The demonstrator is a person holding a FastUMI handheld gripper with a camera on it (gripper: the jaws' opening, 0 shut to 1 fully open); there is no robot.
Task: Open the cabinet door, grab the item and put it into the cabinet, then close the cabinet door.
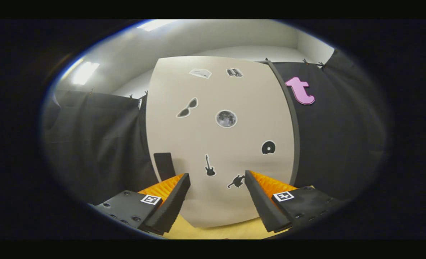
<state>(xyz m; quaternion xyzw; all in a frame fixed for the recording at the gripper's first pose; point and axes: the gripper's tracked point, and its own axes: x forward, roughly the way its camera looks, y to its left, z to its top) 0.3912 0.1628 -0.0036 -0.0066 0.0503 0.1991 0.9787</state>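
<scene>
Gripper (217, 178) released in my view, fingers apart, cabinet door (220, 144) closed at twelve o'clock, handle (164, 165) at ten o'clock.

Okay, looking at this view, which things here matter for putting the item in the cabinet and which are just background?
Belongs to the job:
- cabinet door, shut, beyond the fingers
- dark handle on the door, near its left edge
- hand-held gripper, open, holding nothing

Just there:
- stickers on the door
- black cloth wall either side
- yellowish surface under the cabinet
</scene>
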